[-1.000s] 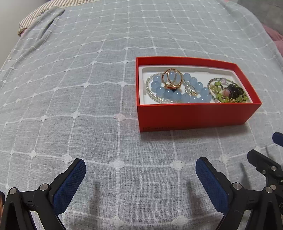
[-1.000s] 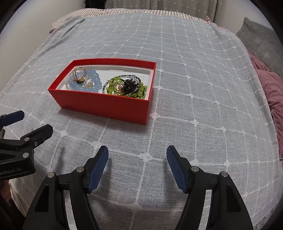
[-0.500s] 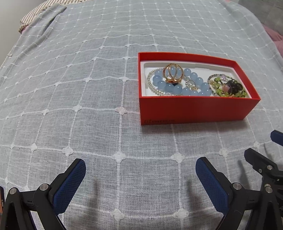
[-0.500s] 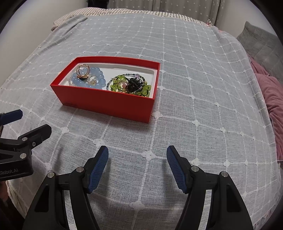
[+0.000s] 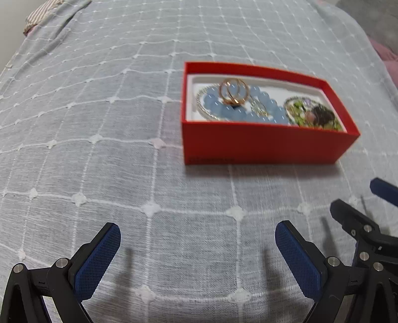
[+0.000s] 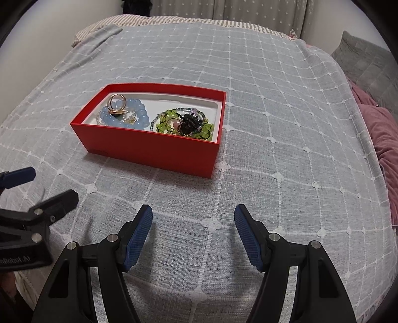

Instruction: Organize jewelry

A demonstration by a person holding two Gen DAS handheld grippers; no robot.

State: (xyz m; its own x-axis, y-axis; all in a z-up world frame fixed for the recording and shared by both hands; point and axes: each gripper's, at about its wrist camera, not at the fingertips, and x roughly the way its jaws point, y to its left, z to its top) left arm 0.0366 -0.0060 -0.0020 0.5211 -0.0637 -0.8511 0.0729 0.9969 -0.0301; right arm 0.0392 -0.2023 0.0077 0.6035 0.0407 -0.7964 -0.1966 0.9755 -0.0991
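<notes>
A red box (image 5: 261, 146) (image 6: 154, 149) with a white lining sits on the grey checked bedspread. Inside lie a pale blue bead bracelet (image 5: 248, 113) (image 6: 134, 116), a gold ring (image 5: 233, 90) (image 6: 115, 101) on top of it, and a green bead bracelet (image 5: 311, 116) (image 6: 184, 124) with dark pieces. My left gripper (image 5: 197, 238) hovers open over bare cloth, short of the box, nothing between its blue pads. My right gripper (image 6: 193, 221) is also open and empty, nearer than the box. Each gripper shows at the edge of the other's view.
The bedspread (image 6: 286, 124) covers the whole bed. A striped sheet (image 6: 174, 21) shows at the far edge. Pink fabric (image 6: 383, 139) and a grey cushion (image 6: 365, 64) lie at the right. A curtain hangs behind the bed.
Both views have shifted slightly: the box sits a little higher in the right wrist view and lower in the left wrist view. Both grippers stay open and empty.
</notes>
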